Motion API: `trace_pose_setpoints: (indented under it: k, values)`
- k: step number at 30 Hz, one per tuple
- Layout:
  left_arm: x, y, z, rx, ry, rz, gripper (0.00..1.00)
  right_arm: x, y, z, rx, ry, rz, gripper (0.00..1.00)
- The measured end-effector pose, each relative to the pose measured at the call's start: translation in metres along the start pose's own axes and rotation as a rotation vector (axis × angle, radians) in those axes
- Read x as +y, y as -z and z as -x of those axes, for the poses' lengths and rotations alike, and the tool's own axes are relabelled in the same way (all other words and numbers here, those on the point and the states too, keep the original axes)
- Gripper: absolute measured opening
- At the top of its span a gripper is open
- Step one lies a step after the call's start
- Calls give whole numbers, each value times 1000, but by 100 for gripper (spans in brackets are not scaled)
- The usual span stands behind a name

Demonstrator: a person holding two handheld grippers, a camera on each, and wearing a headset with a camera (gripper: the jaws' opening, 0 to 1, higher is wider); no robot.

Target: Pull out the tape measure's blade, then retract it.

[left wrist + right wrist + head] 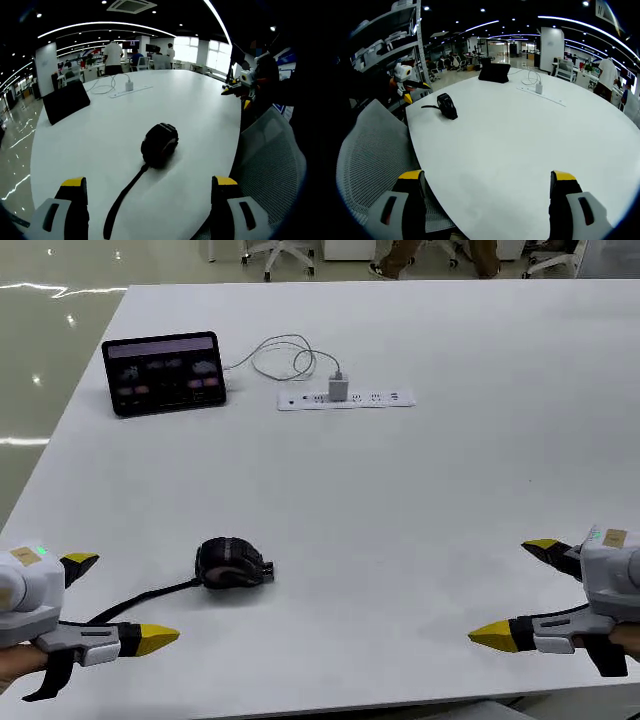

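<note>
At the near edge of the white table [420, 500], the left gripper [120, 600] hangs at the near left with its yellow-tipped jaws spread wide and nothing between them. The right gripper [515, 590] sits at the near right, equally released and empty, well apart from the left one. Just beyond the left gripper, on the left half of the table, lies the black tape measure [232, 563]. It rests on the tabletop, untouched by either gripper, and no pulled-out blade is visible. Its dark strap [150, 597] trails back toward the near left, running in between the left gripper's open jaws without touching them. A grey mesh chair [270, 160] stands beside the near rim of the table. Farther off, at the far left, a dark tablet [163, 372] stands propped up, and to its right lies a white power strip [345, 398] with a white charger [338, 389] plugged in. A looped white cable [283, 358] leads from the charger to the tablet. Beyond the far edge stand office chairs [280, 255].
</note>
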State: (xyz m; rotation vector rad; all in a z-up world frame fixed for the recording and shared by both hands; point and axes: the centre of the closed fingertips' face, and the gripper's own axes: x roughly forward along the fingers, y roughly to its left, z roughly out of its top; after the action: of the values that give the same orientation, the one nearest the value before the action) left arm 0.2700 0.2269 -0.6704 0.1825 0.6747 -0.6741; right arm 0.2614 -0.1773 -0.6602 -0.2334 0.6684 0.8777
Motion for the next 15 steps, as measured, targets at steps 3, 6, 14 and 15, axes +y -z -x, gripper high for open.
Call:
trace_pose_setpoints:
  k: [3, 6, 14, 15]
  values:
    - [-1, 3, -7, 23, 22, -2, 98, 2, -4, -7, -2, -9, 10, 100]
    - [-2, 2, -14, 35, 42, -9, 95, 3, -7, -15, -3, -19, 14, 100]
    - [-5, -8, -32, 64, 91, -42, 91, 8, -19, -34, -11, -45, 32, 100]
    - [-7, -7, -35, 75, 109, -49, 91, 9, -22, -37, -16, -48, 37, 100]
